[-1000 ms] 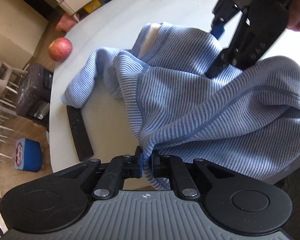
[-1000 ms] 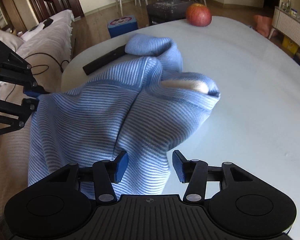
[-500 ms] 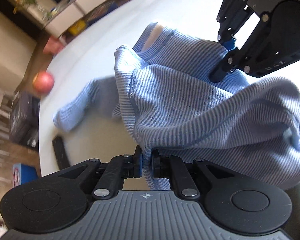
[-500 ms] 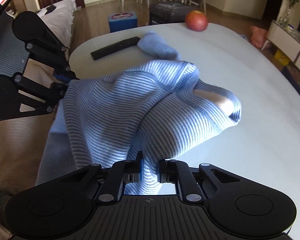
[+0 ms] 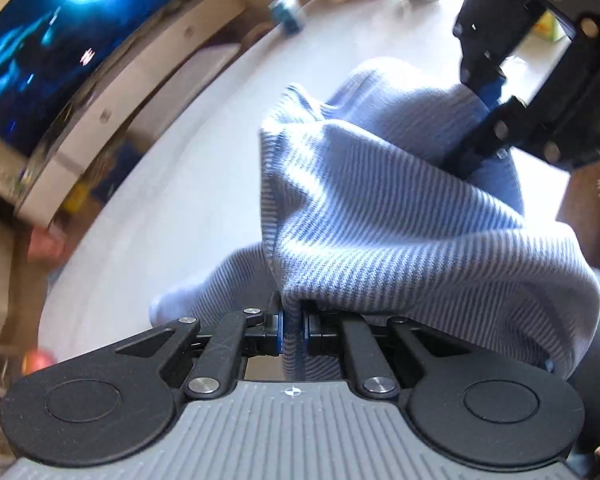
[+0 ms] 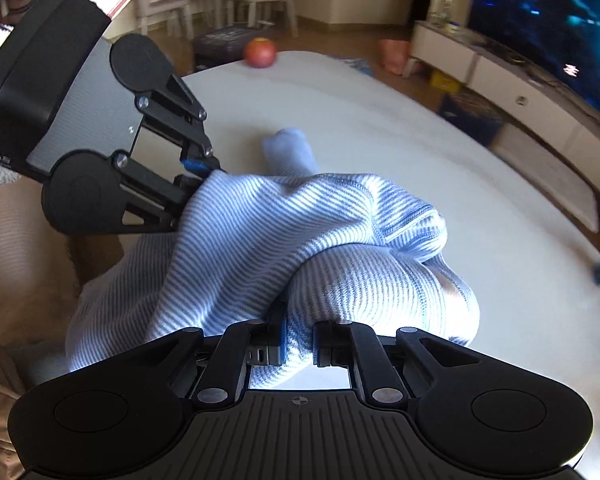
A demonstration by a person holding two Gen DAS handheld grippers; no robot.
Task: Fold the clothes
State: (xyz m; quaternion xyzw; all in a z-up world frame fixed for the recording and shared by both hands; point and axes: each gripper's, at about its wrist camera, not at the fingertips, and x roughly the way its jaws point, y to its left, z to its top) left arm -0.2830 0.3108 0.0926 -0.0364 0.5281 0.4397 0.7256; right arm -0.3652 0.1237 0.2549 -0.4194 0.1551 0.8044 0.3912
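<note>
Now the right gripper (image 6: 299, 346), whose jaws stood apart around a bunch of cloth a second before, had clamped onto the blue striped sweater (image 6: 268, 240). The left gripper (image 5: 293, 330) kept its pinch on another edge. Held at two points, the sweater hung bunched above the white table (image 6: 380, 128), ready to be spread out.

blurred television (image 5: 40, 48), apple (image 5: 36, 361) edge-cropped

One striped garment (image 6: 284, 232), two grippers (image 6: 299, 346) (image 5: 293, 330), one apple (image 6: 260, 53), one table (image 6: 440, 208).
</note>
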